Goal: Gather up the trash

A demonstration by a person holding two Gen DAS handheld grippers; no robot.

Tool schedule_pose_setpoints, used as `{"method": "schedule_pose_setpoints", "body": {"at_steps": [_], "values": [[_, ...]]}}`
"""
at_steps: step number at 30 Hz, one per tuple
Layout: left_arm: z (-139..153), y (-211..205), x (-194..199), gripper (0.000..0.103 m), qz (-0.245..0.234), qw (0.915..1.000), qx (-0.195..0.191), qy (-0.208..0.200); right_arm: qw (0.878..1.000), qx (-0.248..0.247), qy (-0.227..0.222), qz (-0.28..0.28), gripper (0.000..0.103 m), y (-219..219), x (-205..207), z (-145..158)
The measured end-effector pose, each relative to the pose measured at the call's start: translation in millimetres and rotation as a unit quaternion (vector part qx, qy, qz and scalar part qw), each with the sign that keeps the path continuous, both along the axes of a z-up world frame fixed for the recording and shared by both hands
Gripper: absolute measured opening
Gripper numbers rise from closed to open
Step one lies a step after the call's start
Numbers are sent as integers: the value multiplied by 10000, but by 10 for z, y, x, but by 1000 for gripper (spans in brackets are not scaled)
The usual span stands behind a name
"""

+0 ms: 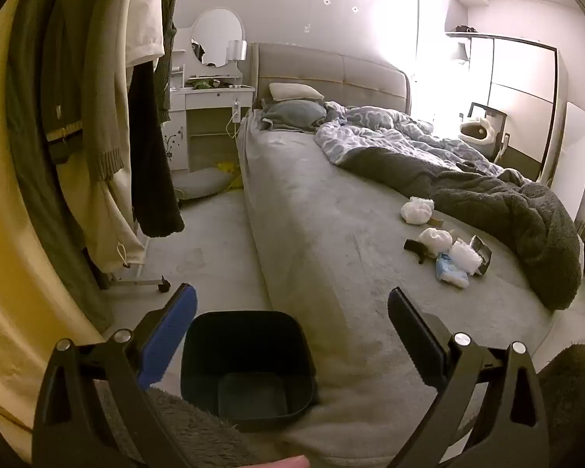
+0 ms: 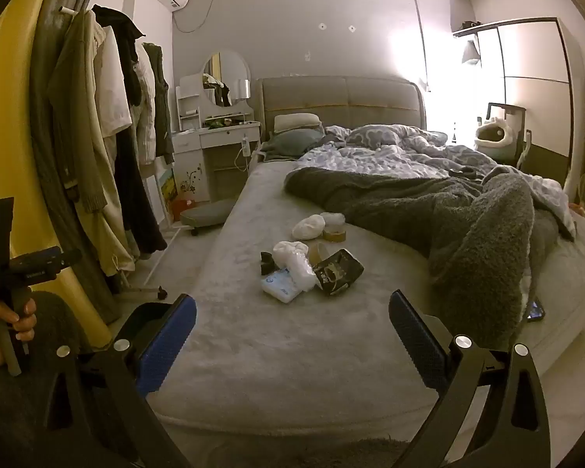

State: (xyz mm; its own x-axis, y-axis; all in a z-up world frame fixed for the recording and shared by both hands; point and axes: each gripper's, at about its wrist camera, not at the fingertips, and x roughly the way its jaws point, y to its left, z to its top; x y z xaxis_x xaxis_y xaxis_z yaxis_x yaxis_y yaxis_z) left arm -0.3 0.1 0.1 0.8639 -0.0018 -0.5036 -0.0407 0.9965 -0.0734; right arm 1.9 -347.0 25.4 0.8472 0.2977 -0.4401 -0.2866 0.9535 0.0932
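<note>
Only the left wrist view shows the bin, upright, mouth up, beside the bed. The trash strings out along the bed's length, clearest from the right. Left gripper and right gripper both gape, holding nothing.

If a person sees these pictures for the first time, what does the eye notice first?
First the trash pile on the bare part of the bed: crumpled white tissues, a blue-white packet and a dark wrapper. Next, the empty dark bin beside the bed's near corner, between the open fingers of the left gripper.
</note>
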Motion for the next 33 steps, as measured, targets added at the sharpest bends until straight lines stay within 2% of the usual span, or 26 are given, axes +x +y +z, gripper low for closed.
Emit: {"method": "schedule_pose_setpoints", "body": {"at_steps": [33], "values": [[-9,-35,-6,100,-5,9999,78,79,10000,13,28,5,100,-14,3,8]]}}
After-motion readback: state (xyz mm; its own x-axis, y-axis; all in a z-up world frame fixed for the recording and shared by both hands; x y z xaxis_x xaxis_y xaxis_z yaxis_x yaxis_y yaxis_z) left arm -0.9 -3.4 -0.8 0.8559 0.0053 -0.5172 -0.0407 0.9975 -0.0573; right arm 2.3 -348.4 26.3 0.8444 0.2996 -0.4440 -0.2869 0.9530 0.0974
